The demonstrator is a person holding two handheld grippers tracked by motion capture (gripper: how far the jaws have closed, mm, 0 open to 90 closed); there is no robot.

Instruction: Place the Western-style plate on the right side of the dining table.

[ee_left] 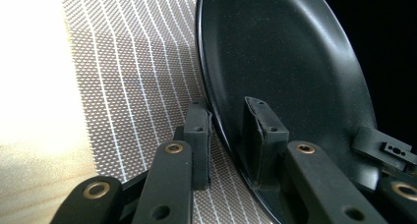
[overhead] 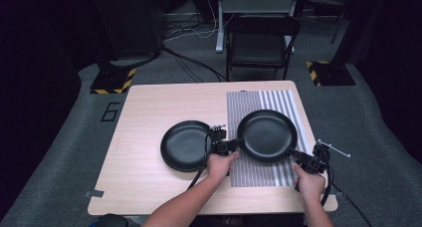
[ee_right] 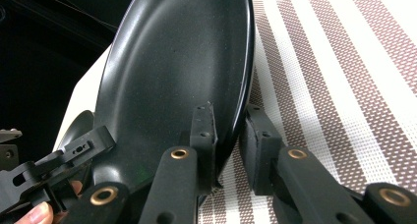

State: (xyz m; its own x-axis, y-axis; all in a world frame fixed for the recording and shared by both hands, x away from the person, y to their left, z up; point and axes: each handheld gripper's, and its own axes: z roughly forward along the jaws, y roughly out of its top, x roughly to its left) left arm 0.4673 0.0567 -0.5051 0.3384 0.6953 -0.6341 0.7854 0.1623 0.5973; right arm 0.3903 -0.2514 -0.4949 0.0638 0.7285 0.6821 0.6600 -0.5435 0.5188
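Observation:
A black plate [overhead: 267,135] is over the striped placemat [overhead: 278,174] on the right half of the wooden table [overhead: 144,112]. My left gripper [overhead: 234,143] is shut on its left rim. My right gripper [overhead: 297,156] is shut on its near right rim. In the left gripper view the jaws [ee_left: 231,121] straddle the plate's edge [ee_left: 285,62], one pad inside and one outside. The right gripper view shows the same hold [ee_right: 231,130] on the plate [ee_right: 177,62]. I cannot tell whether the plate touches the mat. A second black plate [overhead: 185,145] lies on the bare wood to the left.
The second plate sits close beside my left gripper. A black folding chair [overhead: 261,43] stands behind the table's far edge, with cables on the floor near it. Bare wood stretches across the far left of the table. The table's right edge is near my right hand [overhead: 308,182].

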